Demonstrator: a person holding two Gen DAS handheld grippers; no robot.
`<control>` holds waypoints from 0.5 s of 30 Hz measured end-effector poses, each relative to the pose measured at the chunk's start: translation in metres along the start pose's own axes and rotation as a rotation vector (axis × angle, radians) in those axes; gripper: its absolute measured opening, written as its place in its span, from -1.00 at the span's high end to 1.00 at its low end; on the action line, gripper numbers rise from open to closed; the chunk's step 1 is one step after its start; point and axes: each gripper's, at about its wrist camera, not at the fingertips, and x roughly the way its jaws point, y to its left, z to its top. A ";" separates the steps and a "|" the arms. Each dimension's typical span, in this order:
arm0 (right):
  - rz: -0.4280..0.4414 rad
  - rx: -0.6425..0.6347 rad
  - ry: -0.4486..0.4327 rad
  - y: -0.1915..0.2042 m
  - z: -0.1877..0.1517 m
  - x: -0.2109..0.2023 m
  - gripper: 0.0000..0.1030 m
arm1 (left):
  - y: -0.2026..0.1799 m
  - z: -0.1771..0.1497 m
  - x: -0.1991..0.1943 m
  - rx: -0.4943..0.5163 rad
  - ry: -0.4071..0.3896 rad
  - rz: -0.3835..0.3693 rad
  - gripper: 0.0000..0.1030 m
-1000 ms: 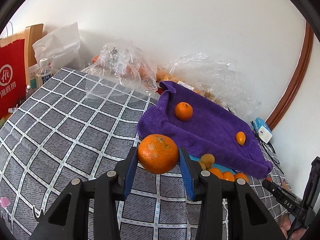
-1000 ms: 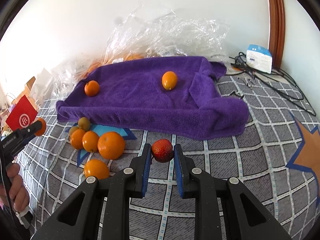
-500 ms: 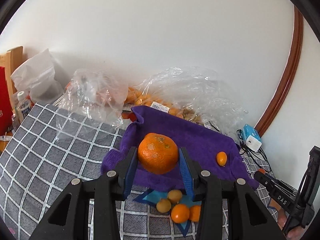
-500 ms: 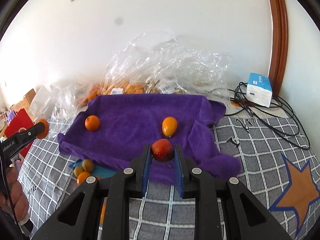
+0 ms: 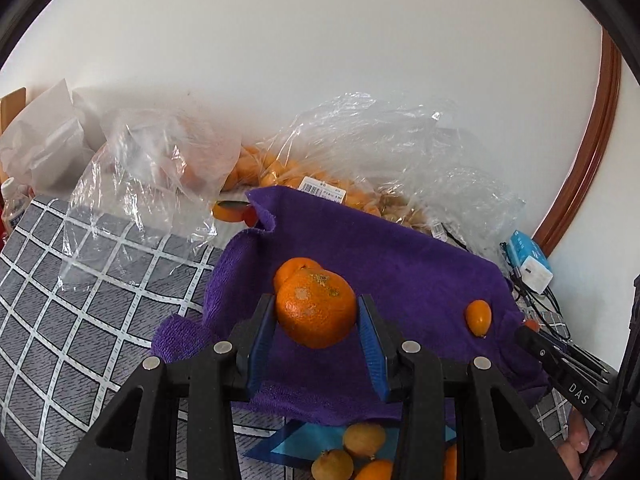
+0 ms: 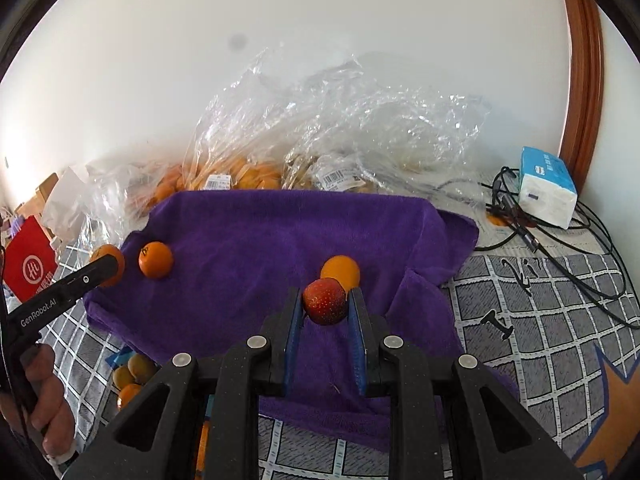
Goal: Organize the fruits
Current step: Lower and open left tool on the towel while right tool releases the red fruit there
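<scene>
My left gripper [image 5: 316, 314] is shut on a large orange mandarin [image 5: 316, 310] and holds it above the left part of the purple towel [image 5: 400, 264]. A smaller orange [image 5: 290, 270] lies on the towel right behind it, and a kumquat [image 5: 478, 317] lies at the towel's right. My right gripper [image 6: 325, 307] is shut on a small red fruit [image 6: 324, 306] above the towel [image 6: 260, 240], just in front of the kumquat [image 6: 342, 270]. The small orange [image 6: 155, 259] lies at the towel's left in that view.
Several loose oranges and small brownish fruits [image 5: 360, 456] lie on a blue sheet in front of the towel. Clear plastic bags of fruit [image 6: 320, 140] stand against the wall. A tissue pack [image 6: 548, 192] and cables [image 6: 560, 240] lie at the right. A red bag [image 6: 30, 268] is at the left.
Both grippers have moved forward over the purple towel with their fruit still held. The loose fruit pile has dropped to the bottom edge of both views.
</scene>
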 end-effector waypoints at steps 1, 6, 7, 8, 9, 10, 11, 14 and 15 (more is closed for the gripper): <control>0.002 0.001 0.009 -0.001 -0.002 0.004 0.56 | 0.001 -0.002 0.003 -0.001 0.009 0.008 0.24; -0.018 0.012 0.072 -0.009 -0.014 0.023 0.56 | -0.002 -0.007 0.014 0.018 0.030 0.030 0.24; -0.026 0.011 0.077 -0.009 -0.016 0.025 0.56 | -0.001 -0.008 0.016 0.015 0.038 0.025 0.24; -0.032 0.006 0.077 -0.009 -0.016 0.026 0.56 | -0.002 -0.008 0.017 0.014 0.047 0.028 0.24; -0.036 0.000 0.080 -0.008 -0.017 0.027 0.56 | -0.002 -0.008 0.019 0.016 0.051 0.033 0.24; -0.039 -0.004 0.087 -0.008 -0.017 0.029 0.56 | -0.001 -0.007 0.020 0.020 0.053 0.039 0.24; -0.039 -0.004 0.093 -0.008 -0.018 0.031 0.56 | -0.002 -0.008 0.020 0.025 0.055 0.049 0.24; -0.044 -0.014 0.102 -0.005 -0.019 0.033 0.56 | -0.002 -0.008 0.022 0.029 0.058 0.060 0.24; -0.046 -0.017 0.103 -0.004 -0.019 0.034 0.56 | -0.002 -0.009 0.022 0.031 0.060 0.064 0.24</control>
